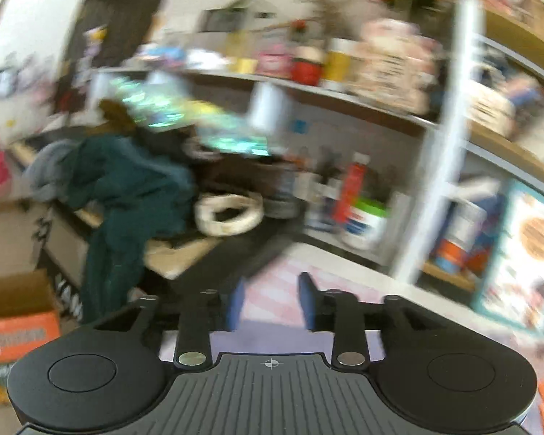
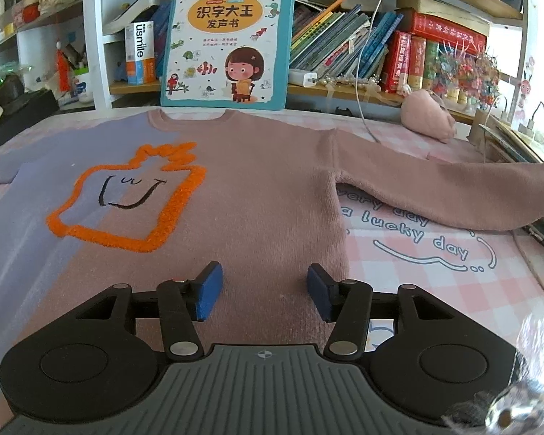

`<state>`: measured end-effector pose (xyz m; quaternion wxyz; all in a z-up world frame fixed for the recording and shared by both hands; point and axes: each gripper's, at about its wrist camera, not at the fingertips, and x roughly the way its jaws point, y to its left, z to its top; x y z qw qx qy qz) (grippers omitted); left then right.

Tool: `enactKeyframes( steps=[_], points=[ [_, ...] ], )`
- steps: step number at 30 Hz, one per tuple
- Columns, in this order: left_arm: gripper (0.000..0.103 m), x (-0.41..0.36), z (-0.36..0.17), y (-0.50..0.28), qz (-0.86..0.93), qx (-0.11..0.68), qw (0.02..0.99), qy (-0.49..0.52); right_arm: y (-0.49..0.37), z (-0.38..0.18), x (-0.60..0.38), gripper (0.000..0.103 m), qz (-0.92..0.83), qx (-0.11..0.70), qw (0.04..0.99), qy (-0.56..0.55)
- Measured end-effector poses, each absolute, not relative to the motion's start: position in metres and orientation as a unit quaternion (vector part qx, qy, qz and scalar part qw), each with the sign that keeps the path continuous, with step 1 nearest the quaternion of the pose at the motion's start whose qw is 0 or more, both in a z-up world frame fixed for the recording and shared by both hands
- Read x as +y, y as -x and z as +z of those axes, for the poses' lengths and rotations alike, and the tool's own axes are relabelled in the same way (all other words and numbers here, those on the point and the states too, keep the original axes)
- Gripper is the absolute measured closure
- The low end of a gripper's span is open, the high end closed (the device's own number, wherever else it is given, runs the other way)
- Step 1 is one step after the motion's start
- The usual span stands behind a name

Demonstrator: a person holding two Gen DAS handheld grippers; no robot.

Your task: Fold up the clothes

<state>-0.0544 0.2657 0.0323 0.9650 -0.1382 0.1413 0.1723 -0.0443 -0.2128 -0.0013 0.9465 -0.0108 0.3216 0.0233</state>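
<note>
Sweater (image 2: 257,188) flat, right sleeve (image 2: 446,188) trailing toward three o'clock; right gripper (image 2: 264,293) nearer, parted and empty over hem; left gripper (image 1: 272,302) likewise parted, empty.

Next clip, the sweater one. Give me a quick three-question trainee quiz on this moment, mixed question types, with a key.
1. True or false: the sweater is already folded in half.
2. What is between the right gripper pads? A) a sleeve B) nothing pinched C) a book
3. Fill in: the stitched outline on the sweater's chest is ____ in colour.

Key: 1 false, it lies flat with its sleeve spread out. 2 B, open above the hem. 3 orange.
</note>
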Motion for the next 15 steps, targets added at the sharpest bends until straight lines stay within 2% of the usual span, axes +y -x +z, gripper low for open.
enactKeyframes(
  steps=[6, 9, 13, 15],
  points=[
    [0.063, 0.201, 0.003, 0.033, -0.014, 0.255, 0.954, 0.16, 0.048, 0.0, -0.217, 0.053, 0.029, 0.323, 0.946, 0.006],
    [0.063, 0.176, -0.005, 0.015, -0.043, 0.272, 0.951, 0.14, 0.055, 0.002, -0.218, 0.053, 0.024, 0.322, 0.946, 0.012],
    [0.063, 0.157, -0.009, -0.008, -0.067, 0.29, 0.948, 0.116, 0.068, 0.002, -0.224, 0.056, 0.01, 0.318, 0.948, 0.012],
    [0.063, 0.152, -0.012, -0.015, -0.073, 0.298, 0.945, 0.108, 0.073, 0.002, -0.23, 0.064, 0.001, 0.317, 0.949, 0.004]
  ],
)
